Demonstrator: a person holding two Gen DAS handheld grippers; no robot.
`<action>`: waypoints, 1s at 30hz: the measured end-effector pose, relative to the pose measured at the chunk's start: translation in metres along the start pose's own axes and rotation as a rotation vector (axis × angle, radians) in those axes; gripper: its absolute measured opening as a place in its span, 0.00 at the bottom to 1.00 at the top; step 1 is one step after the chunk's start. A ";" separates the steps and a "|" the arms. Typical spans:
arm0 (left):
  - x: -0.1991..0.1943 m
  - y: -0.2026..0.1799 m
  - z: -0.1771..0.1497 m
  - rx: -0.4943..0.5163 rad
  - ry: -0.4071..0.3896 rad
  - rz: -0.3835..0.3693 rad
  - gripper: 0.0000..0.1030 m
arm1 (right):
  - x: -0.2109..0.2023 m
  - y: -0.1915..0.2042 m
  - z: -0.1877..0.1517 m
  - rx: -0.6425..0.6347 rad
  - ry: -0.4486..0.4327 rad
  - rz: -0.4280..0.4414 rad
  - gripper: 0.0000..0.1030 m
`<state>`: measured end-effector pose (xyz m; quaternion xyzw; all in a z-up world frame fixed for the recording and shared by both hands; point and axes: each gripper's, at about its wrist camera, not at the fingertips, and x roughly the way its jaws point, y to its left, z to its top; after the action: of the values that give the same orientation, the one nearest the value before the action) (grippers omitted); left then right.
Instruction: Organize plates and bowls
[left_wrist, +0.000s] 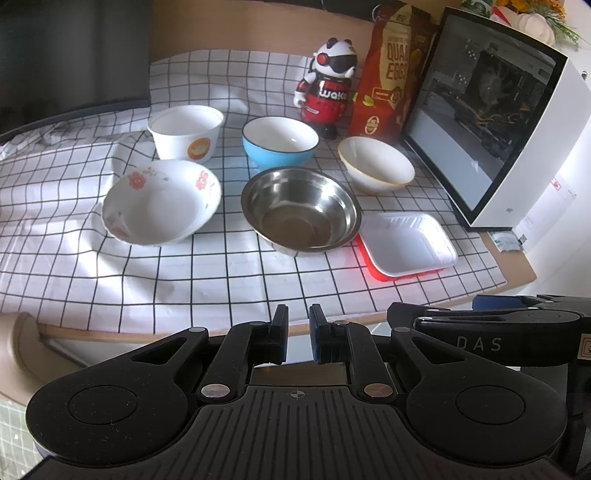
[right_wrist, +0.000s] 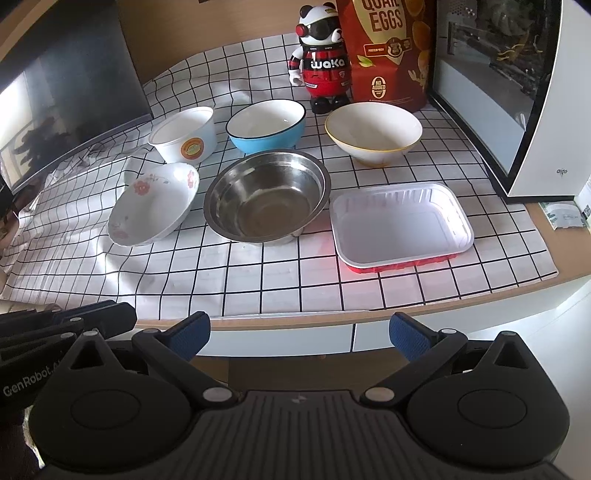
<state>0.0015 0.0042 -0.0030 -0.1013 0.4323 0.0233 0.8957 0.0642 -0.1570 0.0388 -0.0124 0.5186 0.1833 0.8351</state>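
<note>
Six dishes, mid-frame on checked cloth (right_wrist: 280, 273): paper cup (right_wrist: 186, 134), blue bowl (right_wrist: 266, 127), white bowl (right_wrist: 373, 131), flowered bowl (right_wrist: 153, 205), steel bowl (right_wrist: 266, 195), tray (right_wrist: 400, 225). Left gripper (left_wrist: 298, 334) nearly closed, empty; right gripper (right_wrist: 298, 334) wide open. Bag (right_wrist: 386, 51) top cut off.

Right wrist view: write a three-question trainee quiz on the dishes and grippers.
1. True or false: the steel bowl stands between the floral bowl and the white tray.
2. Which dish stands nearest the panda figurine? A) blue bowl B) paper cup bowl C) floral bowl
3. Fill in: the right gripper is ____, while the left gripper has its pads nearly together, holding nothing.

Key: 1 true; 2 A; 3 open.
</note>
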 end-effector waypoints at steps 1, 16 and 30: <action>0.000 0.000 0.000 -0.001 0.001 0.000 0.15 | 0.000 0.000 0.000 0.001 0.000 0.000 1.00; 0.002 0.002 0.000 -0.004 0.009 -0.004 0.15 | 0.000 -0.001 0.000 0.002 -0.001 -0.001 1.00; 0.003 0.004 -0.001 -0.014 0.017 -0.007 0.15 | 0.000 0.000 -0.001 0.004 0.003 -0.002 1.00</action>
<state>0.0026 0.0080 -0.0067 -0.1094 0.4395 0.0224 0.8913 0.0633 -0.1569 0.0381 -0.0116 0.5202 0.1816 0.8344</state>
